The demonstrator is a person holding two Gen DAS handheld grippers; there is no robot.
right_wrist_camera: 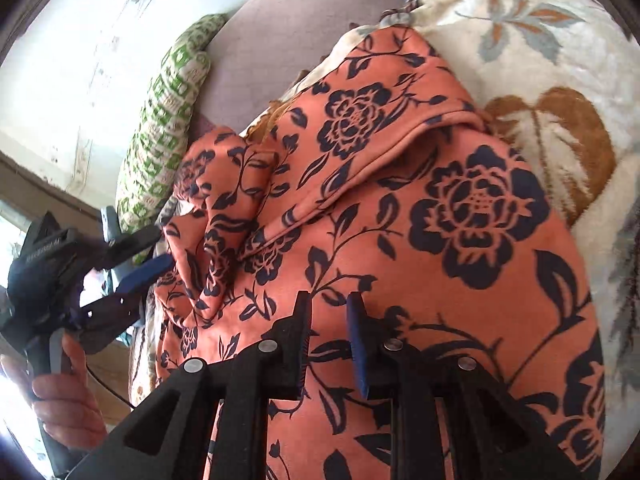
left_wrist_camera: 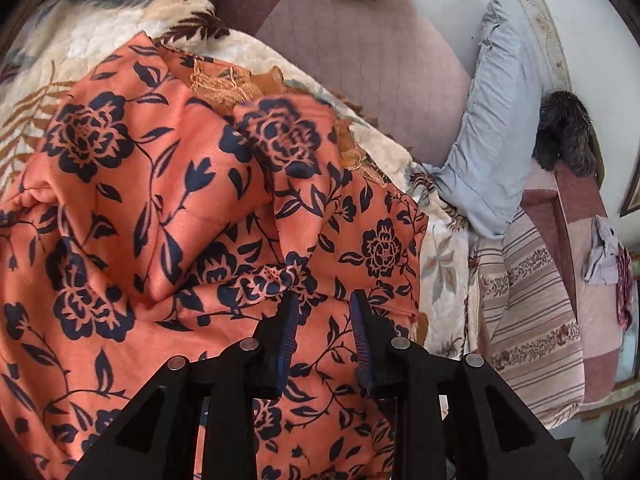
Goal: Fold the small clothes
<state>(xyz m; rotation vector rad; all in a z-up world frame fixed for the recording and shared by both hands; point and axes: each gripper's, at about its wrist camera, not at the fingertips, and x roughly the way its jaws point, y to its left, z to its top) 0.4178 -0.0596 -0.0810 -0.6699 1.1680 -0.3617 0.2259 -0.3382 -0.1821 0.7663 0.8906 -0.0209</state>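
Across the bed, an orange floral garment (left_wrist_camera: 160, 208) is lying rumpled on a leaf-patterned blanket (left_wrist_camera: 80, 36), with a blue pillow (left_wrist_camera: 492, 128) and a green patterned cushion (right_wrist_camera: 160, 120) sitting nearby; the left gripper (left_wrist_camera: 325, 300) and right gripper (right_wrist_camera: 328, 304) are hovering over it, jaws slightly apart, gripping nothing

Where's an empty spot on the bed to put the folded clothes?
The plain mauve sheet between the leaf-print blanket and the blue pillow looks bare. The orange flowered cloth crowds the near side.
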